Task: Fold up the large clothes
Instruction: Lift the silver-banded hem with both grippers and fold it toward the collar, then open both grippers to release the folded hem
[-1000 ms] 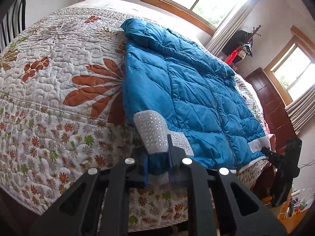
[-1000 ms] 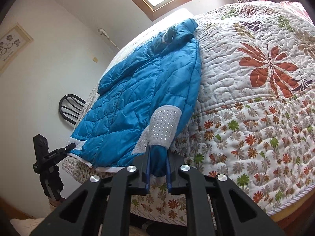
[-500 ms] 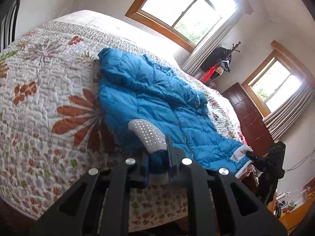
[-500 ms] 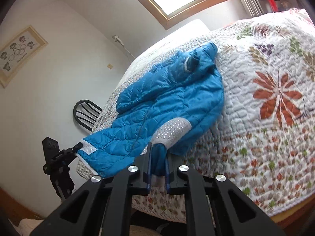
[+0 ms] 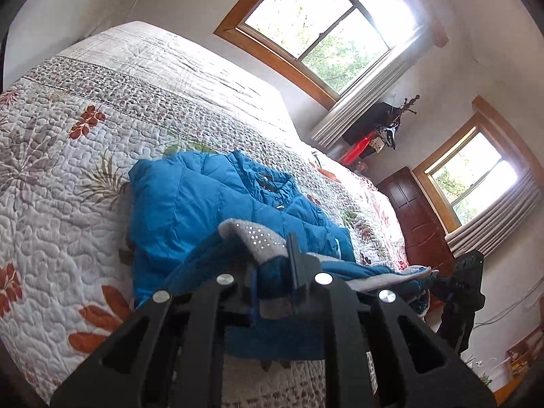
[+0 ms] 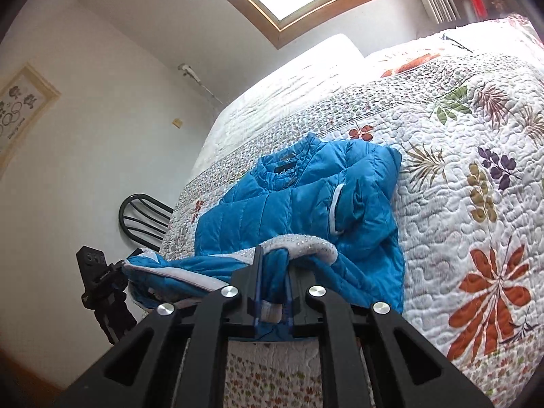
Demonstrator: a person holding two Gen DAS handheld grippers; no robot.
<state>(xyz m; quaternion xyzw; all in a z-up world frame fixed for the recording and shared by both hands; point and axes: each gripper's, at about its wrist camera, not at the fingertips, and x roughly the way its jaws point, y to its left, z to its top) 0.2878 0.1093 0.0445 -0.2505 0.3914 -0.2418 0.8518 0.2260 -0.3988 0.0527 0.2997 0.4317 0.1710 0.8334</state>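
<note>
A: Item: blue puffer jacket [image 5: 190, 210] on quilted bed [image 5: 61, 156]. Holds?

B: Left gripper [image 5: 272, 282] and right gripper [image 6: 272, 289] each clamped on a hem corner, lifted. Step: bottom-to-collar fold. Next, likely: carry hem forward evenly, lay down.

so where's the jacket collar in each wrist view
Left wrist: collar sits centre, at the jacket's far end, toward the windows.
Right wrist: collar sits centre, slightly left, at the jacket's far end.
Shared landmark: the silver-studded grey hem band just beyond each gripper.
</note>
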